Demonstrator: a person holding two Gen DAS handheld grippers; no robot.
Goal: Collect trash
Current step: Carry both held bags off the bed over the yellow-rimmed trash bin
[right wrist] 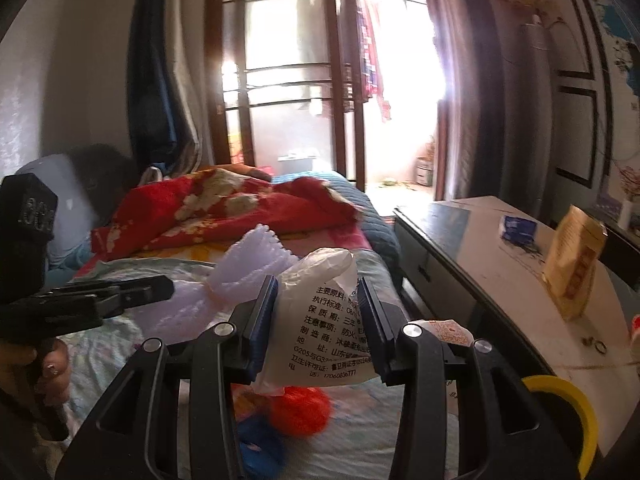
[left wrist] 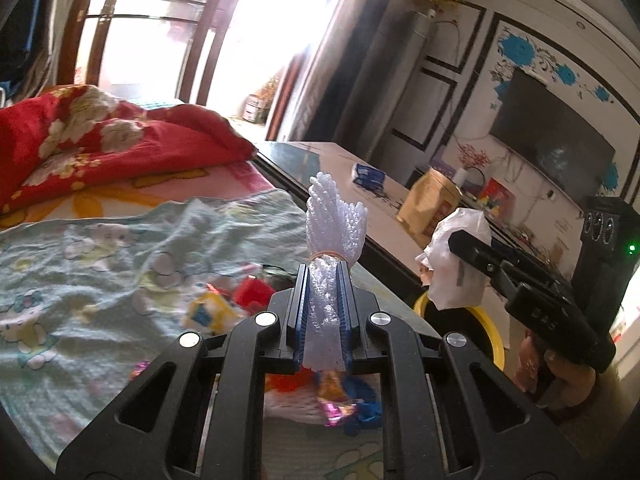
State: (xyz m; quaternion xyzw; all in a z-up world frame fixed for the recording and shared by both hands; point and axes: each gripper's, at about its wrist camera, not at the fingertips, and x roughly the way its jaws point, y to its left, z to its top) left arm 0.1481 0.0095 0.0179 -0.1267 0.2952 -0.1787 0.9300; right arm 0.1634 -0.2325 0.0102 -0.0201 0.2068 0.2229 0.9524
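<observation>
Left tool (left wrist: 324, 280) is clamping a white foam net sleeve (left wrist: 334, 220) between its blue pads, the sleeve standing upright above the bed (left wrist: 120, 240). Right tool (right wrist: 318, 308) is gripping a crumpled white plastic wrapper (right wrist: 320, 320) printed with black text, holding it near the yellow-rimmed bin (right wrist: 576, 404) that is sitting between bed and dark worktop (right wrist: 480, 260). More bright scraps (left wrist: 340, 404), orange, blue and pink, are lying on the pale green sheet (left wrist: 100, 260) below both tools. A tan paper bag (right wrist: 572, 264) is standing on the worktop.
</observation>
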